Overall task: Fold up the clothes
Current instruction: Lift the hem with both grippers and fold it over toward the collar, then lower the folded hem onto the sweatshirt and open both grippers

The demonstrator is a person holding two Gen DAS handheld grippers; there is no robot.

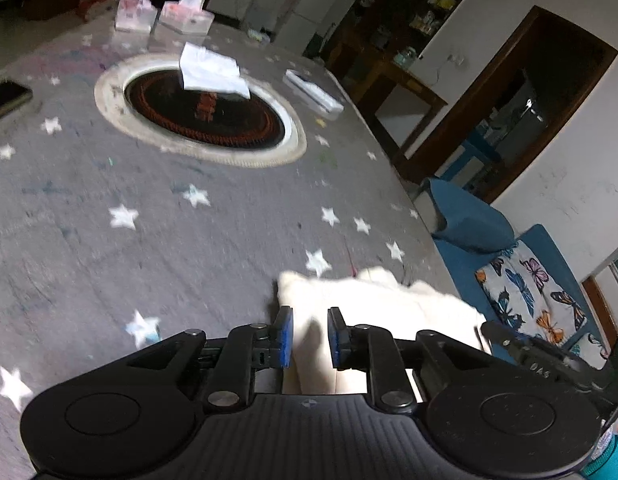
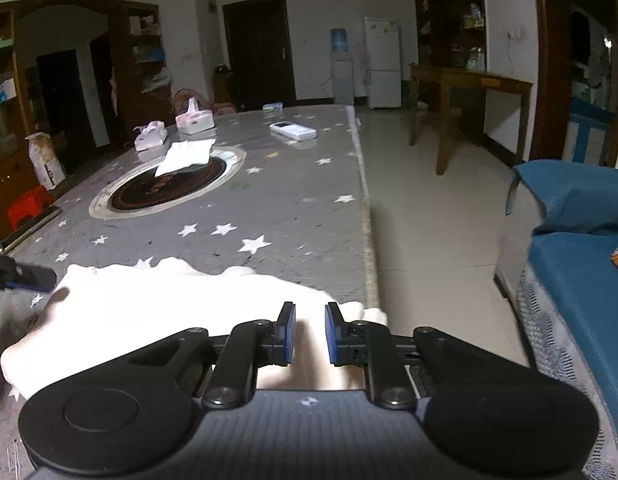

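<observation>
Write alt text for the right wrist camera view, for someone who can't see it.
The right gripper, jaws slightly apart, hovers over a cream garment lying at the near edge of a grey star-patterned table. A blue sofa stands to the right.

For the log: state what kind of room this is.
Probably a home living or dining room: a star-patterned table with tissue boxes, a white fridge, a water dispenser and a blue sofa.

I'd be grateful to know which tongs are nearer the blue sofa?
Right: the right tongs are at the table edge facing the blue sofa; the left tongs sit farther inboard.
</observation>
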